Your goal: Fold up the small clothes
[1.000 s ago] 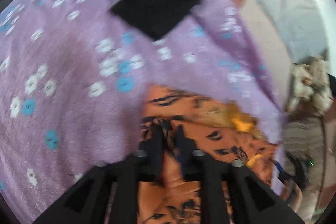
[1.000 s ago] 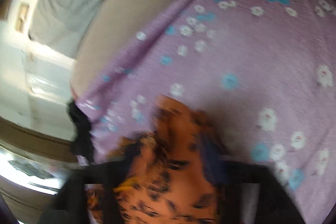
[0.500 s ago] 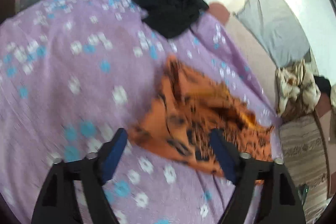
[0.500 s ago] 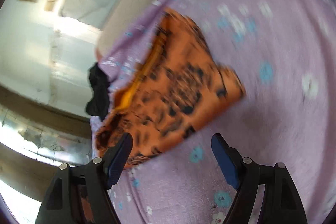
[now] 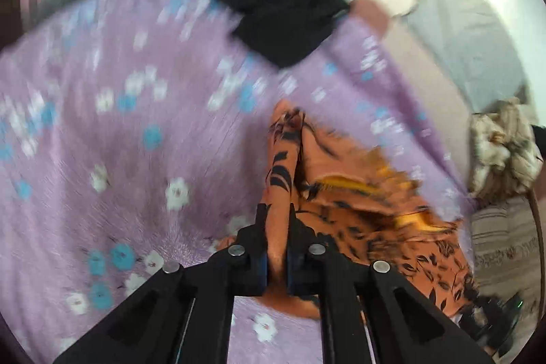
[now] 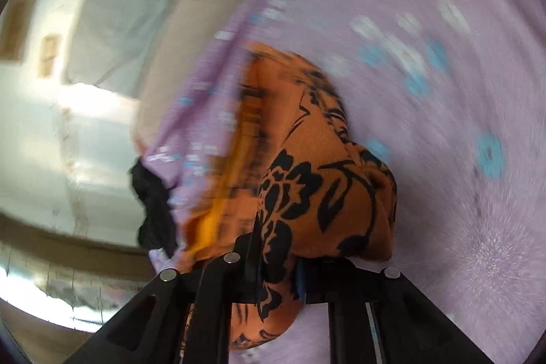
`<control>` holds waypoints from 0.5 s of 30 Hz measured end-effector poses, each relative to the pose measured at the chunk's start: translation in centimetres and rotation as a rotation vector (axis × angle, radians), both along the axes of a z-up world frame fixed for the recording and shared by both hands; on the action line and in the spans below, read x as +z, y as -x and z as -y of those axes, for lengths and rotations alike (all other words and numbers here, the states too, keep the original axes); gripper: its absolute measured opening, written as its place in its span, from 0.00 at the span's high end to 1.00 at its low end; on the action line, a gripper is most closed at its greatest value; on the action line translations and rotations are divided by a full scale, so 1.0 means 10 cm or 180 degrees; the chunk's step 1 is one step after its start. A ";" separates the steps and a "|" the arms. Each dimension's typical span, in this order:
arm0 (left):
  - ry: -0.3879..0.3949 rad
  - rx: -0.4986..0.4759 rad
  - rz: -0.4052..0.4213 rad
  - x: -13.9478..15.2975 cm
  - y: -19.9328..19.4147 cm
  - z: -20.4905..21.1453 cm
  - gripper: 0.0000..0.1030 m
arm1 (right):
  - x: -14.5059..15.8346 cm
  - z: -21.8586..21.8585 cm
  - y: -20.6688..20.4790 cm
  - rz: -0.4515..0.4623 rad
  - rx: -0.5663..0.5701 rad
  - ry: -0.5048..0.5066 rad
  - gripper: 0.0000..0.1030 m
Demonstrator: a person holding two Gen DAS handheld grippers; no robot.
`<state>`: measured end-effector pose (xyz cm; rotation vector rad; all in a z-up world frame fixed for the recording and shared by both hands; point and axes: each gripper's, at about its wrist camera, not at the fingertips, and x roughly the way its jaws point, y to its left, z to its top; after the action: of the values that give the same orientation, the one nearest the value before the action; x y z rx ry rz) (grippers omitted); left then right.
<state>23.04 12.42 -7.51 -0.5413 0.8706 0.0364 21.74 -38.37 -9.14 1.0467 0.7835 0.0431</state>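
Observation:
An orange garment with a black leaf print (image 5: 361, 193) lies on a purple flowered bedsheet (image 5: 119, 142). My left gripper (image 5: 276, 220) is shut on a fold at the garment's edge, and the cloth runs up between the fingers. In the right wrist view my right gripper (image 6: 276, 265) is shut on another part of the same orange garment (image 6: 317, 179), which bunches over the fingers and hides their tips. A yellow inner lining (image 6: 218, 207) shows along one side.
A black garment (image 5: 283, 16) lies at the far edge of the sheet, also visible in the right wrist view (image 6: 153, 207). A crumpled beige patterned cloth (image 5: 505, 145) and a striped fabric (image 5: 501, 241) lie to the right. A grey pillow (image 6: 119, 19) stands beyond the bed edge.
Half a second ago both grippers were open above the flat garment. Now both have moved down and shut on its cloth, which is bunched and lifted.

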 end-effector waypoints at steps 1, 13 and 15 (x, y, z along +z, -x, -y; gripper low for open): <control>-0.0003 -0.0002 0.0071 0.10 0.08 0.01 0.93 | 0.14 -0.02 0.04 0.0077 0.0044 0.0034 0.87; -0.0213 -0.0318 -0.0637 -0.73 1.28 0.07 0.84 | -0.48 0.04 1.55 -0.0915 0.0387 0.0464 0.49; -0.0070 -0.0189 -0.0413 -0.66 1.35 -0.09 0.65 | -0.47 0.19 1.74 -0.0665 0.0251 0.0361 0.49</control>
<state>9.49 13.29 -14.08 -0.4962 1.0115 0.0274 4.33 -40.22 -13.87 0.9216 1.0053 -0.0438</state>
